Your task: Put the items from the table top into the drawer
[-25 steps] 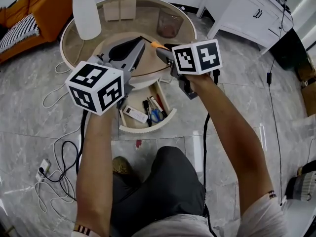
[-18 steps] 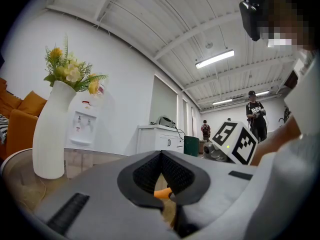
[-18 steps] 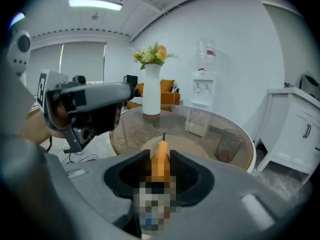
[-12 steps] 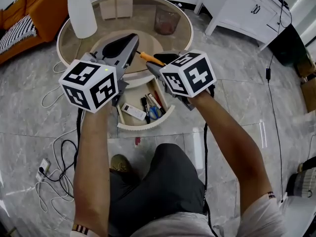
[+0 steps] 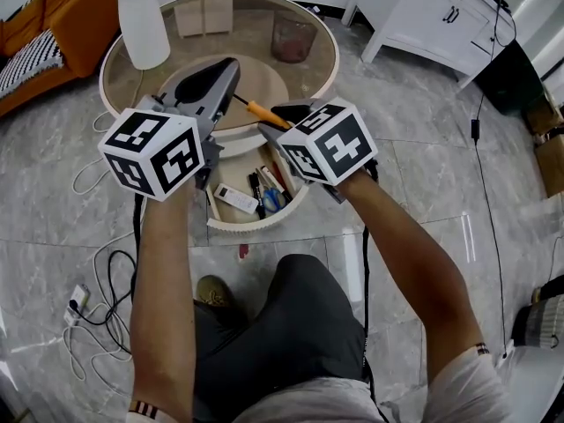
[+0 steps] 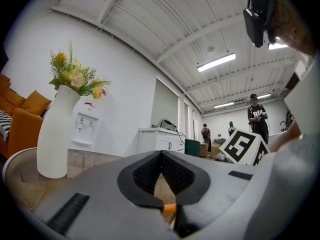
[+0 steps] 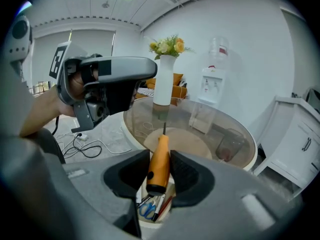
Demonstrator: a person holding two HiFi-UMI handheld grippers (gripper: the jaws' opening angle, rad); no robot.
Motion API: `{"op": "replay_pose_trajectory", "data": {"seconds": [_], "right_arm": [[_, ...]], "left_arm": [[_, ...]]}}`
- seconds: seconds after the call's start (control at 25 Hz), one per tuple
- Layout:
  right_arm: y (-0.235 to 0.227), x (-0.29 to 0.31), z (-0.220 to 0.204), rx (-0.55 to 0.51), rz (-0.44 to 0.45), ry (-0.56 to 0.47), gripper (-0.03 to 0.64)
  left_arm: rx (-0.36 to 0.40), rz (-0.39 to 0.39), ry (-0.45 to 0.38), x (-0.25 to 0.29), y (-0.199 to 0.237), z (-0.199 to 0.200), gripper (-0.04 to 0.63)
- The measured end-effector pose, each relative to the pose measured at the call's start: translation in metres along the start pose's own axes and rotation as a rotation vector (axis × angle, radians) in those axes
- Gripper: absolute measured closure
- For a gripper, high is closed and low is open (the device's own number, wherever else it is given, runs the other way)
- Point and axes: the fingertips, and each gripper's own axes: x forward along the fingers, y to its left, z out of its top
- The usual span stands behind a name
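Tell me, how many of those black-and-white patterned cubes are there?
2. One cube rides on the left gripper, at the left of the head view. The other cube rides on the right gripper, at the middle. No others show, and none seems hidden.

Grey marble-look tiles are covering the floor (image 5: 441, 166), with cables (image 5: 101, 302) trailing across it at the left. An orange sofa (image 5: 84, 16) is sitting at the far left, a white cabinet (image 5: 432, 20) at the far right. Strip lights (image 6: 216, 62) are glowing on a white beamed ceiling (image 6: 150, 19), and a water dispenser (image 6: 84, 126) is standing against the white wall (image 6: 130, 94).
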Motion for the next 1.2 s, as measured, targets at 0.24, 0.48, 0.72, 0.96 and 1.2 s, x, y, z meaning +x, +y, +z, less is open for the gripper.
{"op": "replay_pose_trajectory", "data": {"seconds": [0.24,0.48,0.72,0.96,1.2], "right_arm": [[0.000,0.001,-0.004,-0.024,-0.001,0.028,0.486],[0.002,-0.002,-0.007,-0.021,-0.008,0.023,0.489],[0.017,-0.011,-0.017,-0.067,-0.005,0.000,0.491],[0.040,-0.022,-0.023,-0.103,0.018,-0.024,0.491],[0.059,-0.031,-0.038,-0.112,0.048,-0.036,0.491]], "left_arm": [[-0.009,0.001,-0.012,0.000,-0.002,0.004,0.597],[-0.013,0.001,-0.016,-0.001,-0.006,0.005,0.597],[0.004,0.001,-0.008,-0.006,-0.010,0.006,0.597],[-0.010,0.006,-0.017,-0.011,-0.012,0.003,0.597],[0.006,-0.007,-0.004,-0.008,-0.019,0.000,0.597]]}}
